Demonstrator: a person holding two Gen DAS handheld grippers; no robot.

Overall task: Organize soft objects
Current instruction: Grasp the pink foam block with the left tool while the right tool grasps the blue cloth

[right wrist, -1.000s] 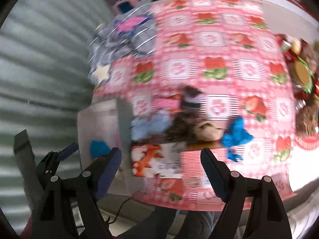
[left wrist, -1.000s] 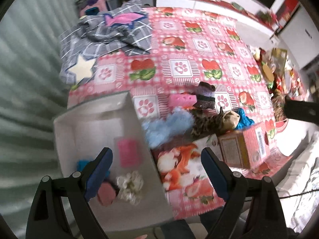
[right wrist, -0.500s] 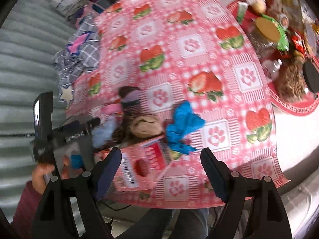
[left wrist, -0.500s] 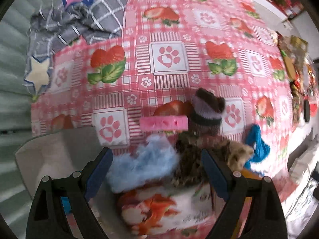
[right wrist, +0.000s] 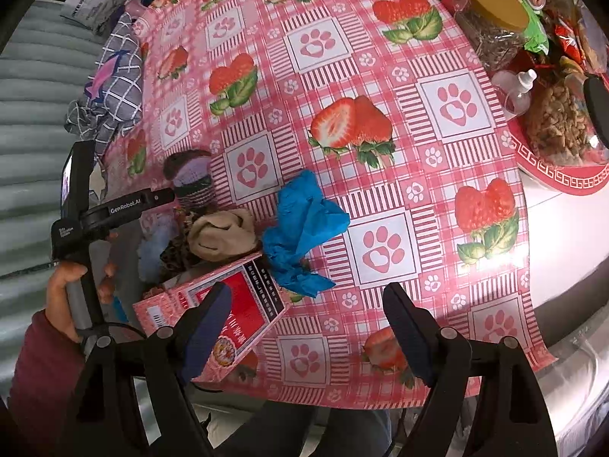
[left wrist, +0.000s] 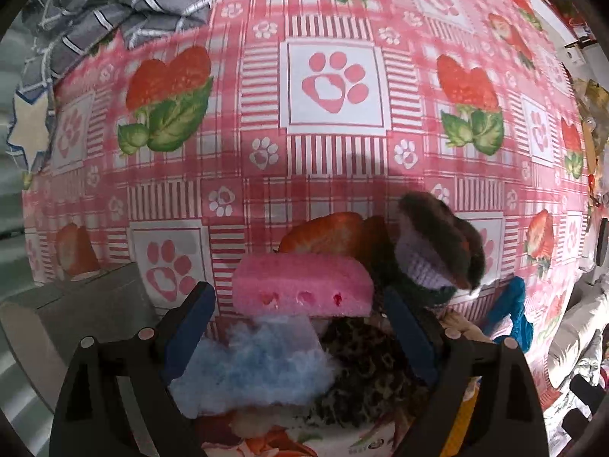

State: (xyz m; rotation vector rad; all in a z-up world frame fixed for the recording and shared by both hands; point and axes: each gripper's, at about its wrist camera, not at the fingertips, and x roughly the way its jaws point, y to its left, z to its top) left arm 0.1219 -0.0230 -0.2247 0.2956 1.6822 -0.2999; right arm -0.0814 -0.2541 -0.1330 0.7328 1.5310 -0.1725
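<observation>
A: What room is noted at the edges?

B: The soft things are bunched at the tabletop's (right wrist: 437, 205) near left corner. Beyond them, wide bare cloth is seen. A grey bin (left wrist: 76, 316) is seen at the left edge, a red box (right wrist: 228, 304) at the near edge, and jars (right wrist: 495, 26) far right.

A: And the jaws?

B: The left gripper (left wrist: 300, 339) is held wide open, nothing gripped; a pink sponge (left wrist: 302, 285) is framed between its jaws, with blue fluff (left wrist: 259, 369) and leopard cloth (left wrist: 365, 365) below. Contact cannot be judged. The right gripper (right wrist: 308, 335) is likewise wide open and empty, above the near edge, with a blue rag (right wrist: 300, 228) ahead.
</observation>
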